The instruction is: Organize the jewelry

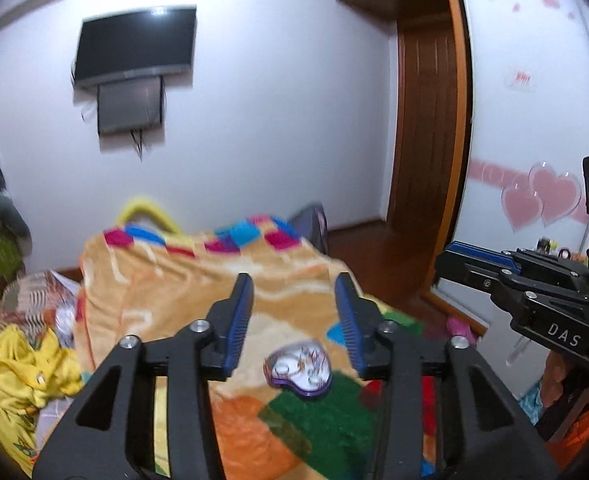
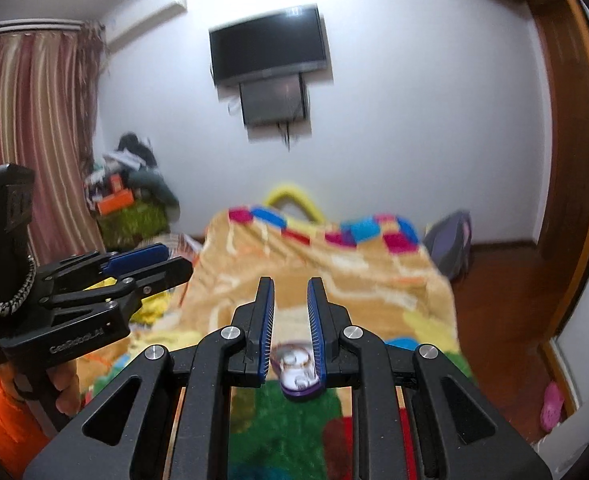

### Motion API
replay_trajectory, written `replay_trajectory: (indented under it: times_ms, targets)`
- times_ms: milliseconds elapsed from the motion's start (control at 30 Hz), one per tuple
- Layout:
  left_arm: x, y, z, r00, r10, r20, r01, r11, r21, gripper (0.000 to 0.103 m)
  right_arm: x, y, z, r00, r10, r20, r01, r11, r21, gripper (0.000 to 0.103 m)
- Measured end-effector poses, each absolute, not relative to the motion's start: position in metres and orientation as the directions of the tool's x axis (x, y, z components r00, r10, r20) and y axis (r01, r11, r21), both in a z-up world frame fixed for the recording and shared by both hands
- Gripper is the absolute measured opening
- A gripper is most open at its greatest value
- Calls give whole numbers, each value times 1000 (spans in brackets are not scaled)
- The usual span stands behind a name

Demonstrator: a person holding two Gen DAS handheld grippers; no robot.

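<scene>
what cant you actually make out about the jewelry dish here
- Heart-shaped dish, left wrist view: contents are small, blurred rings or loops; type and count unclear.
- Right wrist view: the right gripper jaws cover the dish sides.
- Whether either gripper touches the dish: unclear.

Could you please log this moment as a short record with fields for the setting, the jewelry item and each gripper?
setting: bedroom, patterned blanket on a bed
jewelry item: heart-shaped tray, purple rim, small pieces inside, lying on the blanket
left gripper: jaws wide apart, above the tray, holding nothing
right gripper: jaws apart, tray seen between them, no contact visible
</scene>
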State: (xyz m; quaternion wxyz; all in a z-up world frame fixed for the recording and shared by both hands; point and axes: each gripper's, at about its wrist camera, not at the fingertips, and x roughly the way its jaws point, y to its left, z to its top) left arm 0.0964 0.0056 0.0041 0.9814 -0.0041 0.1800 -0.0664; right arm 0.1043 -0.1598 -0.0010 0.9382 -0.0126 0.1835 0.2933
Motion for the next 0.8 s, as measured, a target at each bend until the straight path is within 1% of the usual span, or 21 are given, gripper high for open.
replay_trajectory:
  times_ms: [100,133,167,200,233,267,300,367,400,433,467,533,633,800]
  targets:
    - [72,2,19,954,-108,-281,110,994,-9,53,77,-161,18,802,532,-274,-541,840,47,15]
    - [65,1,22,961,-97,-260,100,995,-1,57,74,-161,21,809,527,-260,-537,843,40,17]
    - [58,0,25,968,-86,-237,90,996,4,60,65,-161,26,824,515,-234,-524,851,29,26]
    - [50,-1,28,974,-75,-213,78,997,7,61,61,-162,28,836,505,-215,-513,858,23,32]
    - [46,0,29,977,-72,-202,74,997,5,65,55,-162,30,848,494,-192,-500,866,19,44]
    - [41,0,30,979,-70,-193,71,997,0,70,50,-163,31,857,485,-172,-490,872,17,51]
    - [36,0,31,981,-67,-184,67,998,-6,73,44,-163,32,869,472,-150,-476,880,12,54]
    - [30,1,31,984,-54,-168,53,999,-15,88,40,-162,33,881,455,-129,-458,889,5,65]
    - [27,2,31,986,-47,-159,45,999,-19,90,41,-161,32,887,446,-121,-449,893,6,70]
    - [25,3,31,987,-38,-154,35,999,-22,92,38,-161,32,896,431,-106,-433,902,8,80]
    - [23,3,30,988,-35,-153,32,999,-26,92,37,-160,32,904,418,-92,-419,908,8,86]
    - [19,4,31,987,-37,-155,32,999,-32,92,33,-159,31,919,389,-69,-390,921,4,90]
    - [17,4,30,987,-37,-158,33,999,-33,92,34,-154,31,924,377,-70,-378,926,-2,95]
    - [13,2,28,987,-32,-158,27,999,-30,93,31,-152,32,924,375,-80,-377,926,-17,95]
